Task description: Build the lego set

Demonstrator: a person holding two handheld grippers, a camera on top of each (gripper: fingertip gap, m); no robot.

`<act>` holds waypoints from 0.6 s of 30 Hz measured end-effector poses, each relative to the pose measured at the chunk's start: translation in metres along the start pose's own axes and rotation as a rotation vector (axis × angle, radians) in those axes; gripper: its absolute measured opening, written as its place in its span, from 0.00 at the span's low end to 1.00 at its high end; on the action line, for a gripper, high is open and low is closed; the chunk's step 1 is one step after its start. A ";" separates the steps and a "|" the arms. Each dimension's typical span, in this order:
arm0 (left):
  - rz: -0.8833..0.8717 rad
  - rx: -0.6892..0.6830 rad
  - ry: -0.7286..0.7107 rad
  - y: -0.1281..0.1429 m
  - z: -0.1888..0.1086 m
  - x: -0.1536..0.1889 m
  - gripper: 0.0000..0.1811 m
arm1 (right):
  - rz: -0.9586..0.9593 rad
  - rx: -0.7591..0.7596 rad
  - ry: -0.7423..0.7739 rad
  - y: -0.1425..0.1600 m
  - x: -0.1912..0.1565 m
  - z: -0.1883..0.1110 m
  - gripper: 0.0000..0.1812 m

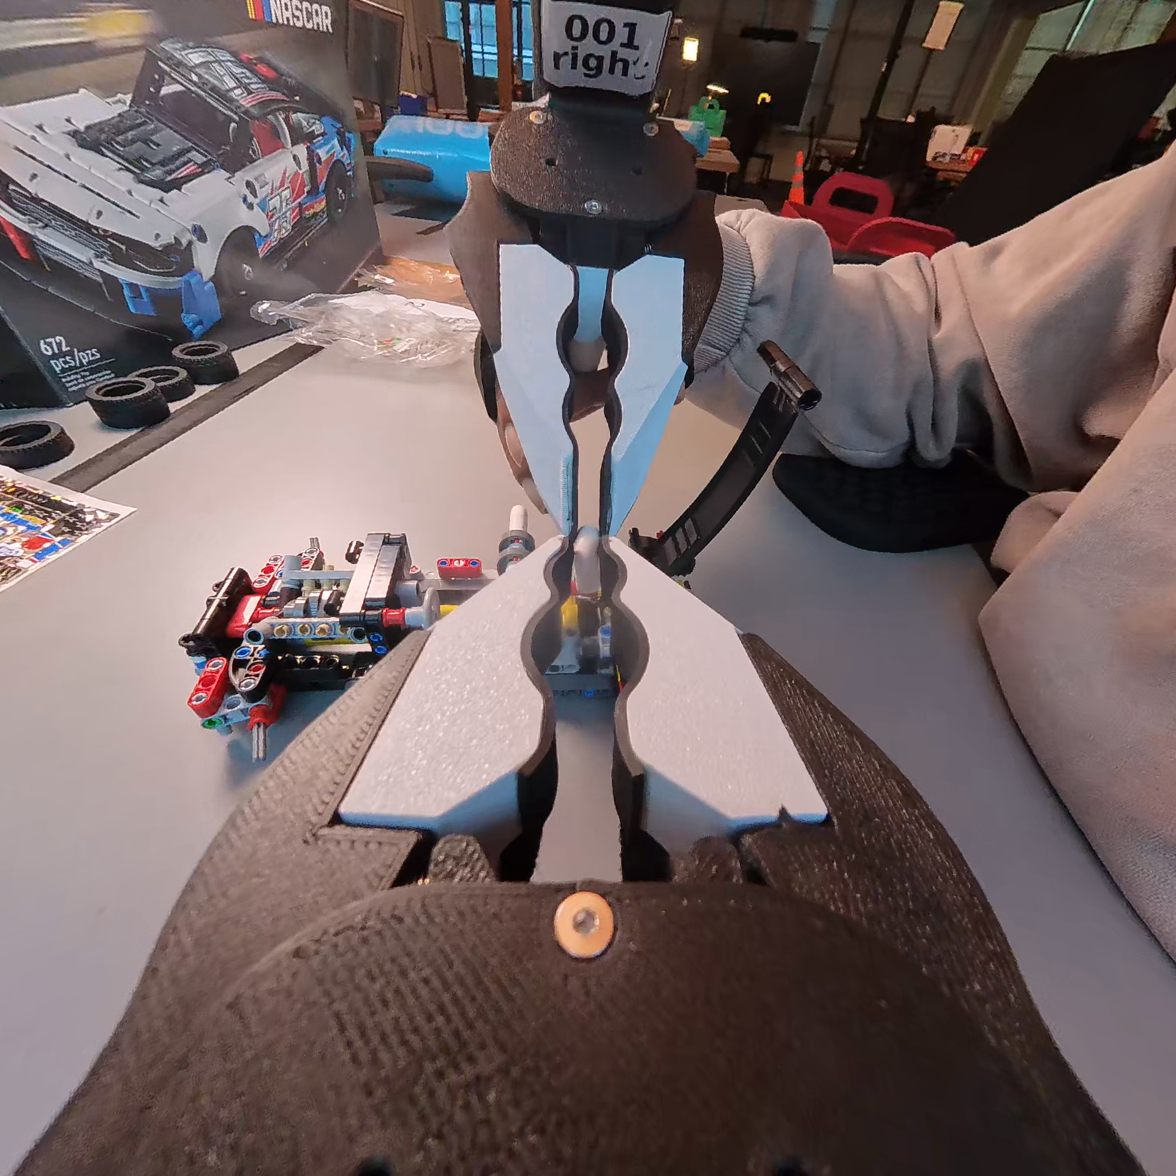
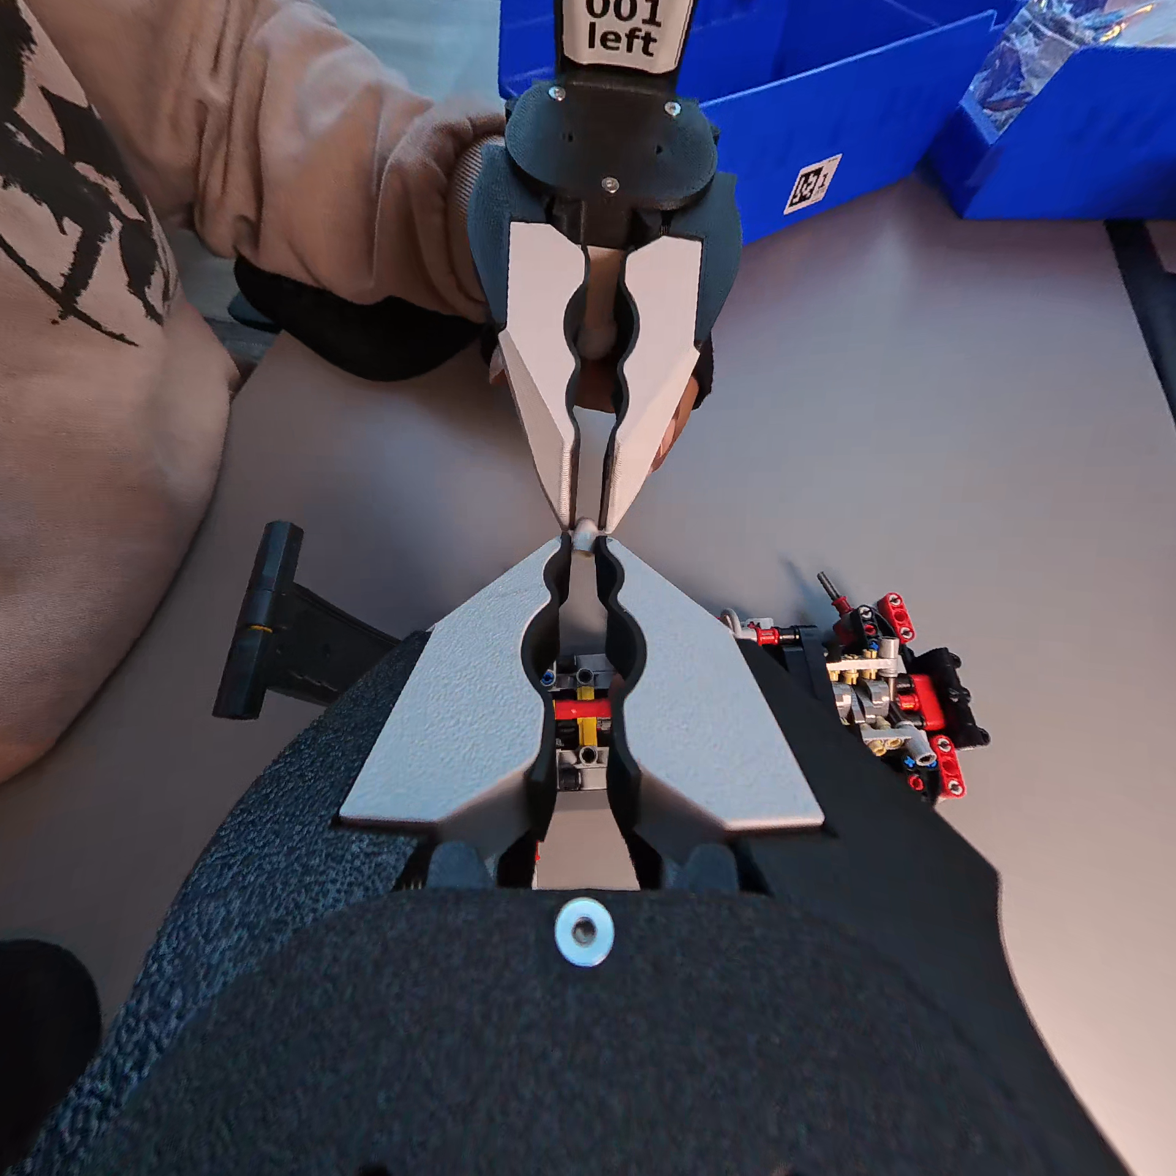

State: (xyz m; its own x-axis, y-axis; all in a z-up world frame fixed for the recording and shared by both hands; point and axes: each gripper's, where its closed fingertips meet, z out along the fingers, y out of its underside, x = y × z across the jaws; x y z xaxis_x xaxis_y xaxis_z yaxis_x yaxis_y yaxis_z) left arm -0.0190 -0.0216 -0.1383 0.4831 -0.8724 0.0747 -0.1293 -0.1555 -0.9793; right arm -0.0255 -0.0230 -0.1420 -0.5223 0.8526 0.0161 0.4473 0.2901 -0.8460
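Note:
My left gripper (image 1: 585, 550) and right gripper (image 2: 584, 544) meet tip to tip above the table. Both are closed on one small grey lego piece (image 1: 587, 563), which also shows in the right wrist view (image 2: 584, 531). The right gripper comes in from the far side in the left wrist view (image 1: 588, 518); the left does the same in the right wrist view (image 2: 587, 518). The partly built lego chassis (image 1: 305, 623), red, black and grey, lies on the table under the grippers and is partly hidden (image 2: 891, 693). A long black lego part (image 1: 732, 471) sticks up beside it (image 2: 273, 636).
The lego box (image 1: 159, 191) stands at the back left, with black tyres (image 1: 127, 401), a sticker sheet (image 1: 38, 528) and an empty plastic bag (image 1: 382, 324) near it. Blue bins (image 2: 859, 127) stand at the far right. A person's beige sleeve (image 1: 954, 331) reaches in. Less than 4 cm separates the two grippers' tips.

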 end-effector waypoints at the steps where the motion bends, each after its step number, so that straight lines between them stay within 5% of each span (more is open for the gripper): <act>1: -0.002 -0.002 0.003 0.000 0.000 0.000 0.04 | -0.002 0.005 -0.007 -0.001 -0.001 0.000 0.03; 12: -0.018 -0.003 0.011 0.003 0.003 0.002 0.03 | -0.015 0.023 -0.007 -0.008 -0.001 -0.002 0.03; 18: -0.101 0.292 0.129 -0.031 -0.013 0.013 0.03 | -0.008 0.187 0.001 -0.037 -0.006 -0.016 0.05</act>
State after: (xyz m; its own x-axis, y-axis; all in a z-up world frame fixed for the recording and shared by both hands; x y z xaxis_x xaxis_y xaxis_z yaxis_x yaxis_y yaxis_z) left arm -0.0199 -0.0343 -0.1041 0.3649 -0.9136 0.1794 0.1763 -0.1214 -0.9768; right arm -0.0267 -0.0319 -0.1023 -0.5245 0.8511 0.0241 0.2999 0.2111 -0.9303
